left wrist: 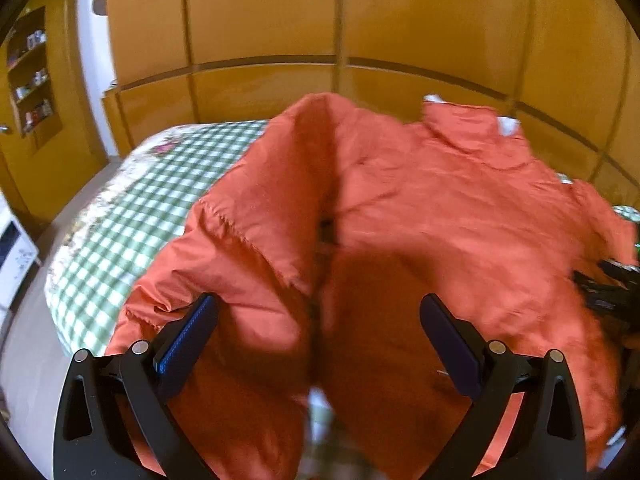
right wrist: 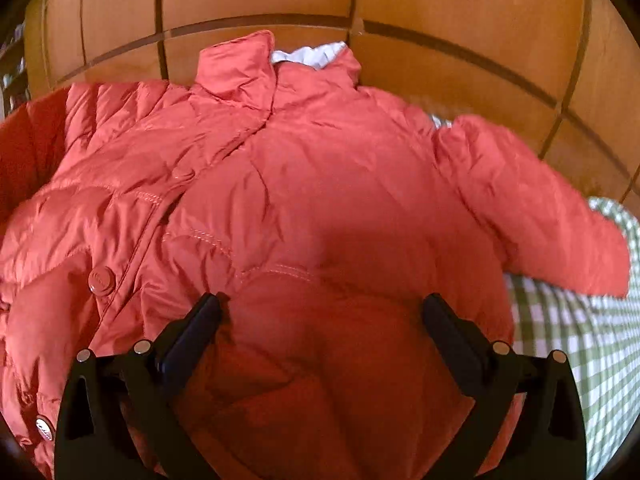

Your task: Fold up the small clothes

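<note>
The red puffy jacket (right wrist: 304, 184) lies front-up on the checked bedcover (left wrist: 132, 208), collar far, so its sleeves are easy to reach. Left gripper (left wrist: 319, 316) and right gripper (right wrist: 322, 312) hover above its near hem, both wide apart, holding nothing.

Wooden wardrobe (left wrist: 280, 20), checked bedspread (left wrist: 132, 216), wall shelves (left wrist: 30, 76)

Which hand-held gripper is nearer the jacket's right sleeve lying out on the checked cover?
Right. The right hand-held gripper hovers open over the jacket hem, the sleeve just to its right. The left hand-held gripper is open over the opposite side.
</note>
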`<state>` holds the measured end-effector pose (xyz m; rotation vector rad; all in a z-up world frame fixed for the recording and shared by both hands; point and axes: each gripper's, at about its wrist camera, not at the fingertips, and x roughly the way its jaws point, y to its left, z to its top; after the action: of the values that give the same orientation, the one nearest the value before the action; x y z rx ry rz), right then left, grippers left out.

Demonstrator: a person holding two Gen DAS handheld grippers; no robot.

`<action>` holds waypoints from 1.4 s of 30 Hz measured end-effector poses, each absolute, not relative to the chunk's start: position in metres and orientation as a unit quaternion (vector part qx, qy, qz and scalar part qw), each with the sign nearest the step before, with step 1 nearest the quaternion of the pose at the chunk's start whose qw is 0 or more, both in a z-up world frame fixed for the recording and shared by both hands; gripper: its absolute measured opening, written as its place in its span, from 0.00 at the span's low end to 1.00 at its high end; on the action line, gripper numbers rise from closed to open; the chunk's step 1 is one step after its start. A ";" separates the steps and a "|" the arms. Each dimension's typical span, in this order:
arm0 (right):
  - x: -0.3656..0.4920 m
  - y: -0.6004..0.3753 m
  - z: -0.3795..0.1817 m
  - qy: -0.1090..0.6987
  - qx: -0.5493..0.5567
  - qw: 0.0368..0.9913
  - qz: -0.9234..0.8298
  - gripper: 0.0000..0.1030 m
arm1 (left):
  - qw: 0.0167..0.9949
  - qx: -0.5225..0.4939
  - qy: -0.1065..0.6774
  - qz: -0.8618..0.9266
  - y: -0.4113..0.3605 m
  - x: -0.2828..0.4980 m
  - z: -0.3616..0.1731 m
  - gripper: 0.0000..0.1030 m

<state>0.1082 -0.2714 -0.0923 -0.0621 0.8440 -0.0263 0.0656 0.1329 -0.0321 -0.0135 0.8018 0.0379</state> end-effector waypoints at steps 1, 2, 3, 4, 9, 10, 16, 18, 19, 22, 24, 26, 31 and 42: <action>0.108 -0.270 -0.093 0.410 -0.030 0.911 -0.012 0.98 | 0.920 -0.007 0.391 0.034 0.144 0.074 -0.035 0.97; 0.107 -0.271 -0.092 0.410 -0.031 0.911 -0.013 0.98 | 0.919 -0.007 0.392 0.049 0.154 0.079 -0.037 0.97; 0.107 -0.271 -0.094 0.410 -0.033 0.911 -0.014 0.98 | 0.915 -0.006 0.397 0.072 0.170 0.090 -0.042 0.97; 0.108 -0.270 -0.094 0.410 -0.036 0.911 -0.016 0.98 | 0.913 -0.007 0.398 0.089 0.184 0.098 -0.045 0.97; 0.111 -0.265 -0.100 0.410 -0.044 0.911 -0.021 0.98 | 0.890 -0.030 0.412 0.191 0.259 0.123 -0.057 0.97; 0.113 -0.265 -0.101 0.410 -0.044 0.911 -0.020 0.98 | 0.889 -0.062 0.406 0.201 0.275 0.119 -0.054 0.97; 0.113 -0.263 -0.102 0.411 -0.053 0.910 -0.025 0.98 | 0.889 -0.248 0.358 0.140 0.304 0.075 -0.060 0.97; 0.113 -0.263 -0.102 0.413 -0.054 0.909 -0.025 0.98 | 0.866 -0.316 0.377 0.091 0.298 0.071 -0.075 0.97; 0.112 -0.264 -0.102 0.413 -0.054 0.909 -0.025 0.98 | 0.853 -0.348 0.385 0.057 0.288 0.069 -0.083 0.97; 0.111 -0.264 -0.102 0.411 -0.054 0.910 -0.027 0.98 | 0.842 -0.373 0.389 -0.034 0.249 0.068 -0.091 0.97; 0.109 -0.266 -0.102 0.411 -0.059 0.909 -0.031 0.98 | 0.842 -0.357 0.394 -0.093 0.224 0.071 -0.090 0.97; 0.106 -0.272 -0.102 0.410 -0.052 0.910 -0.025 0.98 | 0.847 -0.322 0.392 -0.156 0.195 0.071 -0.086 0.97; 0.092 -0.293 -0.086 0.402 -0.007 0.915 -0.009 0.98 | 0.810 -0.336 0.414 -0.245 0.165 0.062 -0.104 0.97; -0.046 -0.393 -0.088 0.429 0.188 0.883 0.002 0.86 | 0.774 -0.367 0.392 -0.334 0.158 0.045 -0.102 0.97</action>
<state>-0.0460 -0.3933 -0.0883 0.3923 0.8932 0.0038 0.0453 0.1579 -0.1019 -0.7942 0.8496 -0.7241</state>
